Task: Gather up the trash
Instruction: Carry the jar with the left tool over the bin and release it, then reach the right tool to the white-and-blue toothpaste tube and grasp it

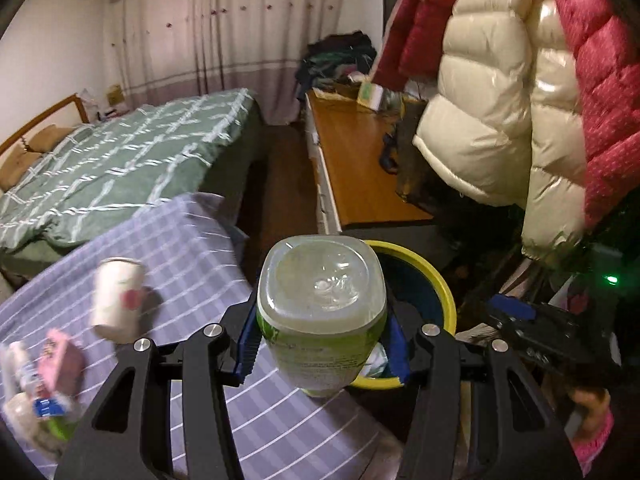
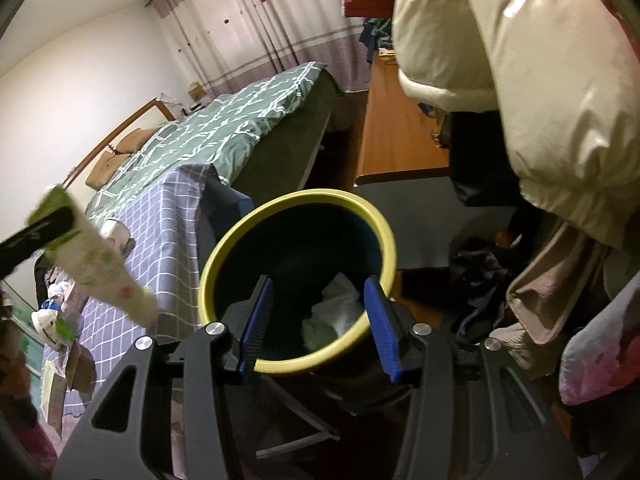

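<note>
My left gripper [image 1: 322, 344] is shut on a clear plastic bottle with a green label [image 1: 322, 300], base toward the camera, held at the table edge beside the yellow-rimmed dark bin [image 1: 434, 288]. In the right wrist view the bottle [image 2: 100, 258] hangs at left, tilted. My right gripper [image 2: 318, 326] is open and empty, just above the bin's near rim [image 2: 296, 366]. Crumpled white paper [image 2: 340, 308] lies inside the bin. A white paper cup [image 1: 116, 300] and small wrappers [image 1: 52, 372] lie on the purple checked tablecloth [image 1: 188, 248].
A bed with a green quilt [image 1: 120, 168] stands behind the table. A wooden desk [image 1: 356, 160] runs along the right. Cream and red puffer jackets [image 1: 500, 100] hang close on the right. Clothes [image 2: 484, 280] lie on the floor beside the bin.
</note>
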